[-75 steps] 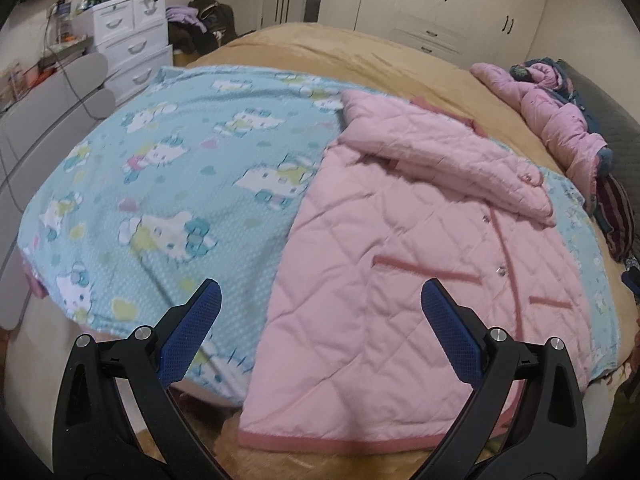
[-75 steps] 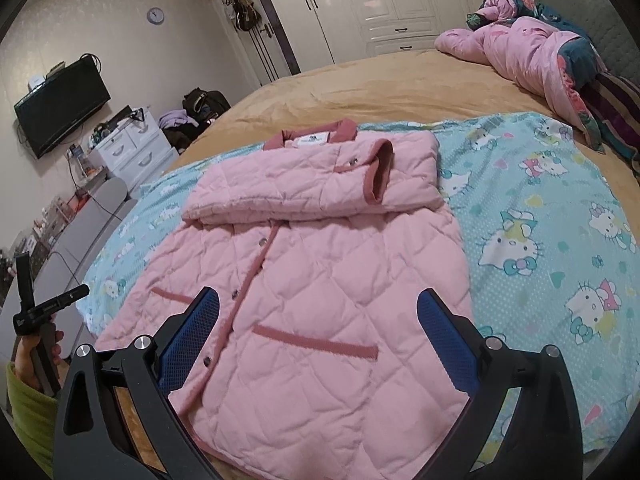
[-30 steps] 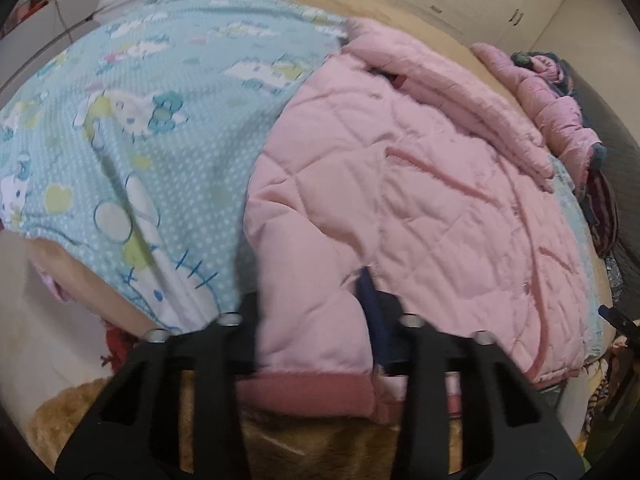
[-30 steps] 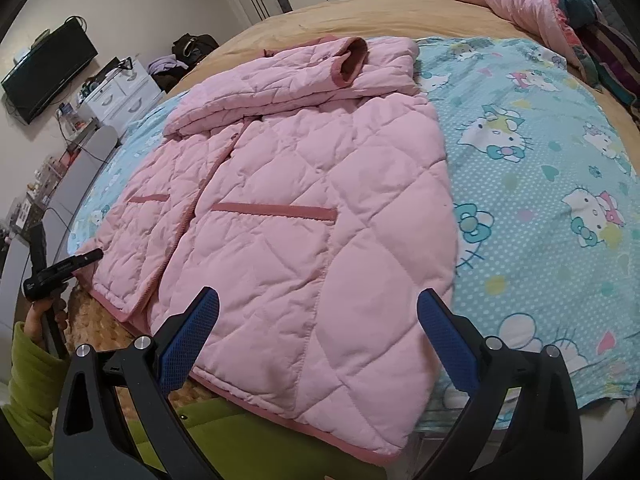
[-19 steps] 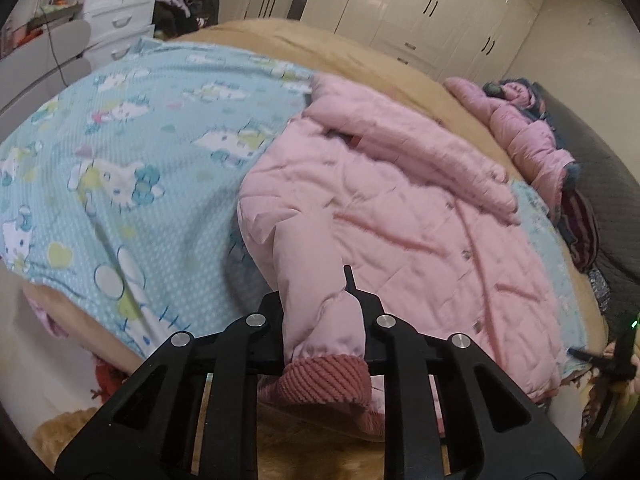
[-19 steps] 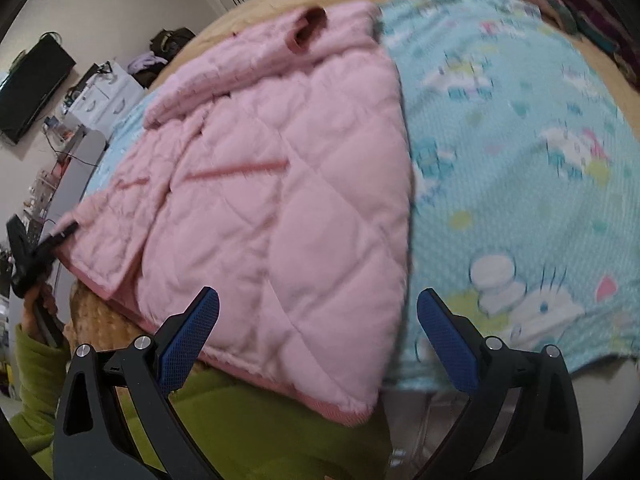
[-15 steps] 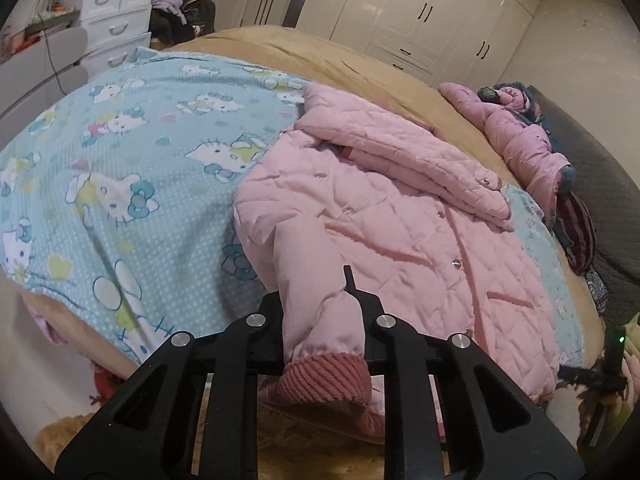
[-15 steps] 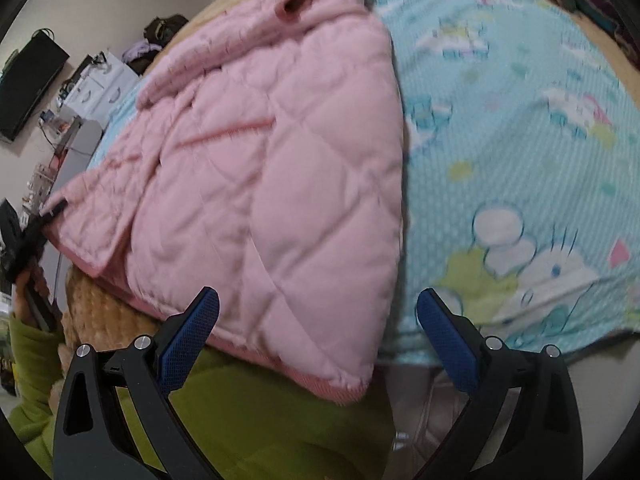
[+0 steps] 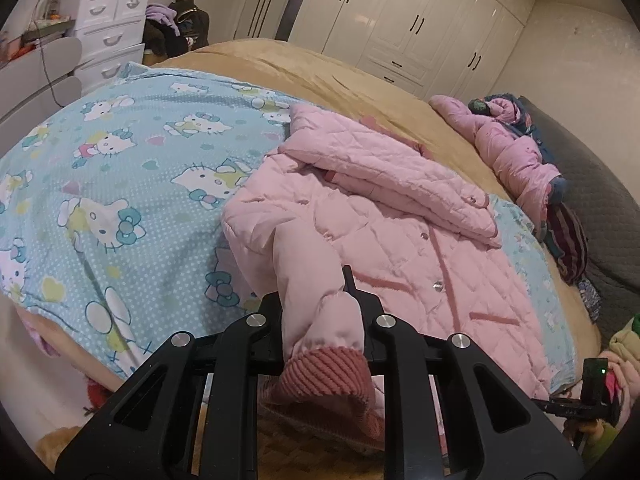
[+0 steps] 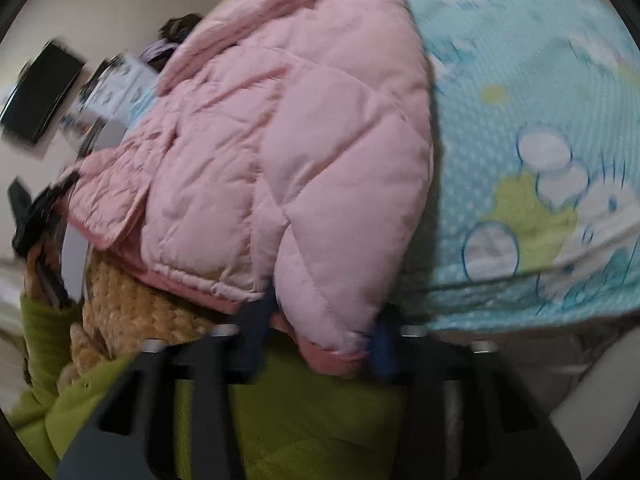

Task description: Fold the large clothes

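A pink quilted jacket (image 9: 400,216) lies front up on a blue cartoon-print sheet (image 9: 120,184), its sleeves folded across the chest. My left gripper (image 9: 320,320) is shut on the jacket's near hem corner with its ribbed dark-pink trim (image 9: 324,376) and holds it lifted off the bed. In the blurred right wrist view the jacket (image 10: 280,140) fills the middle. My right gripper (image 10: 320,328) has its blue pads close on either side of the other hem corner (image 10: 328,320), gripping it at the bed's edge.
The tan bedspread (image 9: 320,76) runs to the far side, where a heap of pink and dark clothes (image 9: 516,148) lies. White drawers (image 9: 108,40) stand at left and wardrobes (image 9: 412,32) at the back. My green sleeve (image 10: 280,420) is below the right gripper.
My left gripper closed on the hem corner and lifted it. My right gripper came down to the jacket's other hem corner and its open jaws closed in on it.
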`<state>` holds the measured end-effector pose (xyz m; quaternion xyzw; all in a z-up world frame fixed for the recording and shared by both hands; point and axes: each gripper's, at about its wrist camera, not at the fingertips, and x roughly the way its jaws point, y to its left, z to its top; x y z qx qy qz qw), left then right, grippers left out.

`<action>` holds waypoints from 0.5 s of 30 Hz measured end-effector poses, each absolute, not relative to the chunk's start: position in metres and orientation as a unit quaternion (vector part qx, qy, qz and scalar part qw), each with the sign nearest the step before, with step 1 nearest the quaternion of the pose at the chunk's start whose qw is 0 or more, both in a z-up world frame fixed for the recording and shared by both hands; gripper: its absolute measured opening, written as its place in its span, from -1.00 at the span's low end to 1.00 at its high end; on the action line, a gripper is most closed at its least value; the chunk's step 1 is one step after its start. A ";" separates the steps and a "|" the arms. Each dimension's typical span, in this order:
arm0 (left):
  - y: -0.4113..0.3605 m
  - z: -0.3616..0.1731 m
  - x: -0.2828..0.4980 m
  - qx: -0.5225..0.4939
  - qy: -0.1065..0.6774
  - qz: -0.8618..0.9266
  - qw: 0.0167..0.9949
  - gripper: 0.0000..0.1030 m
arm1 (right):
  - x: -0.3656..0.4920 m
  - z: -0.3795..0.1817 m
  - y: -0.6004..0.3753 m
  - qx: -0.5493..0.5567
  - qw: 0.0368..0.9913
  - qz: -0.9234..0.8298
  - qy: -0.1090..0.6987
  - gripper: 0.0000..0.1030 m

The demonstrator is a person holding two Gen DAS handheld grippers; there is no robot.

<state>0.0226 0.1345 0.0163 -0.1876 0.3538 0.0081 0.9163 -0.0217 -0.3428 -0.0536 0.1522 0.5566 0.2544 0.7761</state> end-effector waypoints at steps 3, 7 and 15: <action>0.134 0.023 0.028 -0.185 0.348 0.005 0.919 -0.77 | -0.015 -0.017 -0.350 0.169 0.798 0.293 0.499 -0.68; 0.132 0.036 0.033 -0.184 0.335 0.003 0.924 -0.78 | -0.006 0.034 -0.355 0.166 0.835 0.321 0.415 -0.69; 0.135 0.067 0.044 -0.176 0.310 0.005 0.934 -0.77 | 0.024 0.072 -0.367 0.190 0.859 0.328 0.343 -0.71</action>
